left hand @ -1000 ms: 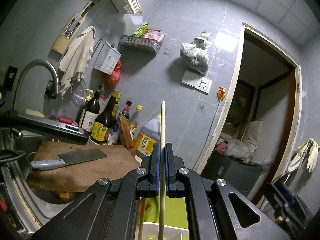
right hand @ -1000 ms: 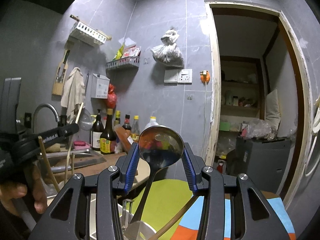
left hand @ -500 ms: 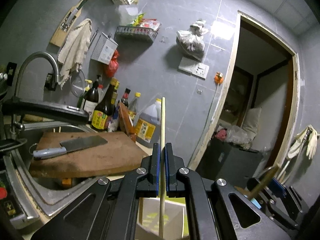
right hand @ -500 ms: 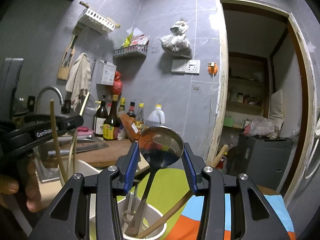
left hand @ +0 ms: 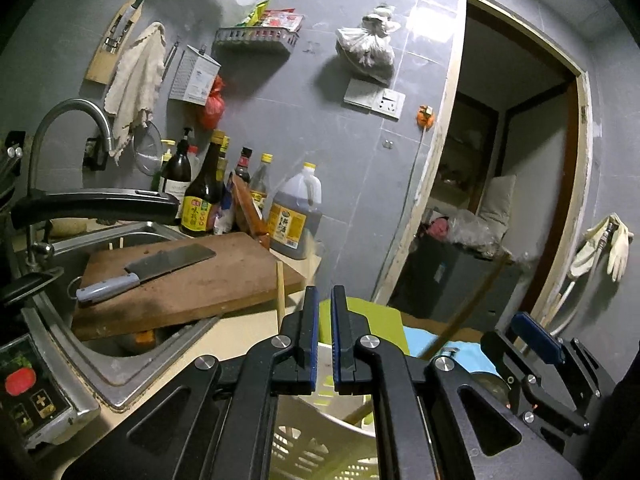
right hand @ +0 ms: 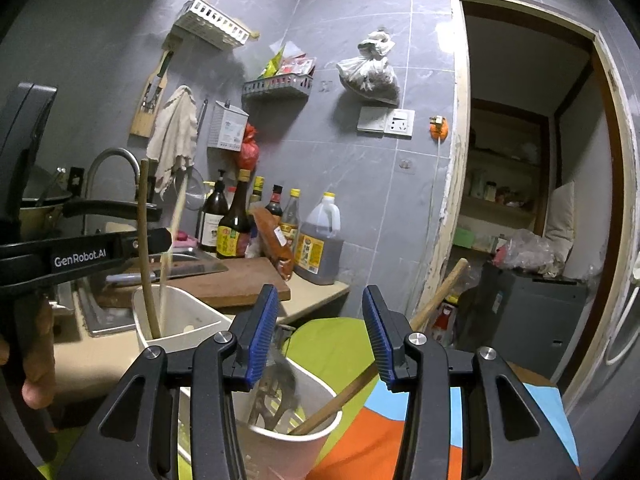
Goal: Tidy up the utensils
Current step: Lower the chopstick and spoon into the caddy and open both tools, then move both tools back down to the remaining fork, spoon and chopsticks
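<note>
My left gripper (left hand: 325,300) is all but shut, with only a slim gap and nothing in it. Below it is the white slotted holder (left hand: 320,440), where one chopstick (left hand: 280,292) stands. In the right wrist view a pale chopstick (right hand: 176,220), blurred, passes the left gripper's tip down into that holder (right hand: 180,320), beside a darker chopstick (right hand: 142,240). My right gripper (right hand: 320,296) is open over a round white cup (right hand: 296,436). A blurred metal ladle (right hand: 280,388) sits in the cup, clear of the pads. A wooden spoon (right hand: 440,292) leans out to the right.
A wooden cutting board (left hand: 224,280) with a cleaver (left hand: 168,260) bridges the sink (left hand: 116,368), under a curved faucet (left hand: 68,112). Bottles and an oil jug (left hand: 296,220) line the wall. A green, blue and orange mat (right hand: 400,420) lies under the cup. A doorway opens at the right.
The chopstick has left my left gripper's jaws and dropped toward the holder, and that gripper has sunk. The ladle's bowl has slipped from between my right pads down into the cup.
</note>
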`<action>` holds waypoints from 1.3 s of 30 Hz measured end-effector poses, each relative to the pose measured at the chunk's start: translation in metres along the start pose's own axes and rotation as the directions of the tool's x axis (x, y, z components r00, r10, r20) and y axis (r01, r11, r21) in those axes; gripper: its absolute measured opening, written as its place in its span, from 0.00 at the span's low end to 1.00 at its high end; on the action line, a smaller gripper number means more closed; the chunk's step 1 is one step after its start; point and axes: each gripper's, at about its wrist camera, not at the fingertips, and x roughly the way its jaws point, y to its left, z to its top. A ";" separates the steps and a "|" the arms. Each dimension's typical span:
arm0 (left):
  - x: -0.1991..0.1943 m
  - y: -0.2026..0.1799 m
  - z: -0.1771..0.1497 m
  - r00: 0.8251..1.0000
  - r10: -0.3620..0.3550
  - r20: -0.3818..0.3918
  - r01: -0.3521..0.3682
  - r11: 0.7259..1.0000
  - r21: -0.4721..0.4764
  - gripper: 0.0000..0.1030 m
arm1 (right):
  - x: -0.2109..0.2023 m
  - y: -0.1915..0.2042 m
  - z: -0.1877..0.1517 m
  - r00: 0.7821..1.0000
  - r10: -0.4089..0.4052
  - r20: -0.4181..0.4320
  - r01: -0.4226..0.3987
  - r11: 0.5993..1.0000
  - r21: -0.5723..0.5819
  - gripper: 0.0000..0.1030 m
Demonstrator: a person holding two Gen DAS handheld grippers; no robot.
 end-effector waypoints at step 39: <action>-0.076 -0.091 -0.035 0.983 -0.177 -0.041 0.181 0.972 0.151 0.94 | -0.150 -0.095 0.007 0.976 -0.206 0.067 0.197 0.974 0.115 1.00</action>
